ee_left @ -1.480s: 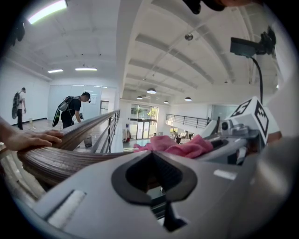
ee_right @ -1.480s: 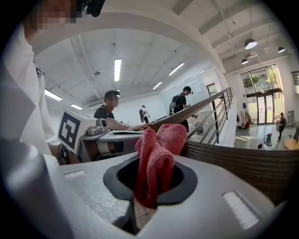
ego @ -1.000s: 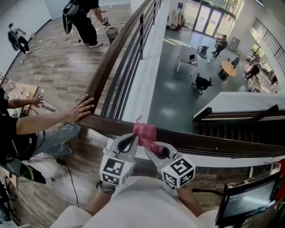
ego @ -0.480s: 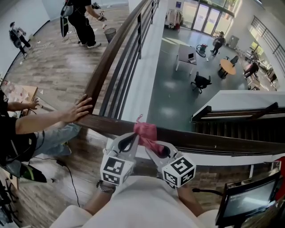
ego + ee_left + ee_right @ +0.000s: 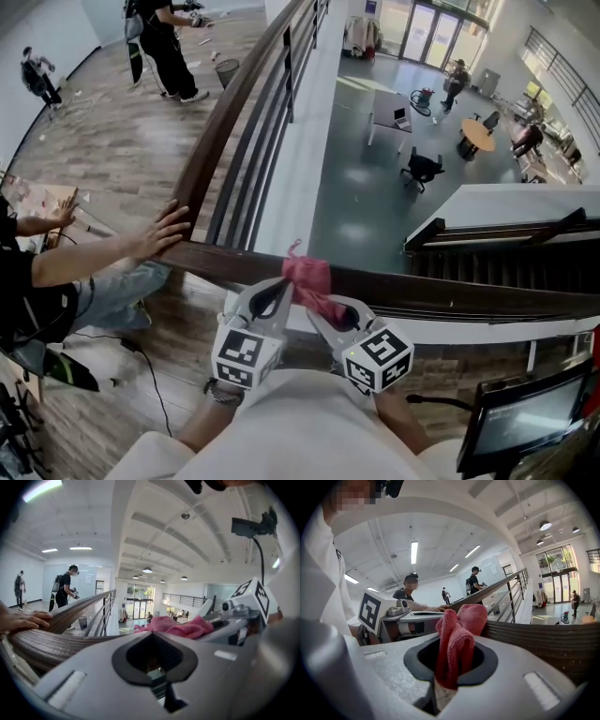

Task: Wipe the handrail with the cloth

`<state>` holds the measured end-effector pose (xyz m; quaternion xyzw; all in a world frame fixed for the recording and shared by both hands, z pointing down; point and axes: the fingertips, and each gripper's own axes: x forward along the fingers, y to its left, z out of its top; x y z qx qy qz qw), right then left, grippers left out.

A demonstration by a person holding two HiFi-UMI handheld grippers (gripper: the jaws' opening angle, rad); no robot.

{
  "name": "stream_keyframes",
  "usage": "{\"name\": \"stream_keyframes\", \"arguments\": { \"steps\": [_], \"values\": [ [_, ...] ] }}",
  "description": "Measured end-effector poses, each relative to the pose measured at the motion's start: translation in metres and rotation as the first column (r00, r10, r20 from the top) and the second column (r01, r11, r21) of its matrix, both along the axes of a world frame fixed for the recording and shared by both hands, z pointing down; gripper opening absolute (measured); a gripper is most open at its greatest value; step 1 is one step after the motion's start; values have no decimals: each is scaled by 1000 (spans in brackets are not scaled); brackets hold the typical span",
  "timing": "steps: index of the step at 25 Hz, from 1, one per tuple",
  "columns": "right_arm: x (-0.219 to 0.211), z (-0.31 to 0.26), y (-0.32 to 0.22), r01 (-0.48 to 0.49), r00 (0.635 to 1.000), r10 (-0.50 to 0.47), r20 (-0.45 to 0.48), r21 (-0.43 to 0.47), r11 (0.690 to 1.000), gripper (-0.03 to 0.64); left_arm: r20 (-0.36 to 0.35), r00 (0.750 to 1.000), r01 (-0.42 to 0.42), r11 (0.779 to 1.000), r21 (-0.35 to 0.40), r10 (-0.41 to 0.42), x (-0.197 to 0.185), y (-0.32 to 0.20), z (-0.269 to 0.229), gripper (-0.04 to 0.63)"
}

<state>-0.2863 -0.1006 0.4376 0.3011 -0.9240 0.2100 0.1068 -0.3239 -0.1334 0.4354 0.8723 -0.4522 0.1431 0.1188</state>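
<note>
Cloth, pink: draped over handrail at lower centre of head view and pinched in the closed right gripper. Left gripper: jaws together, nothing held, just beside cloth. Advised: cloth to be kept pressed flat and drawn along the rail, clear of the bystander's hand.

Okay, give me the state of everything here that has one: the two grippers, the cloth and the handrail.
Pink fabric cloth: bunched up, draped over the top of the dark brown wooden handrail.
Right gripper: fingers shut on the cloth.
Left gripper: fingers shut, nothing between them, tip beside the cloth.
Handrail: another person's hand rests on its corner.
</note>
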Motion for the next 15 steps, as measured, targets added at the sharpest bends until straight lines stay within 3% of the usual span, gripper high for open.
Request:
{"name": "stream_keyframes", "arguments": {
  "steps": [15],
  "values": [
    [4,1,2,-6,1000,6,8,-2,1000,61,1,1000,-6,1000,-1,6,5,0,1,6]
  ]
}}
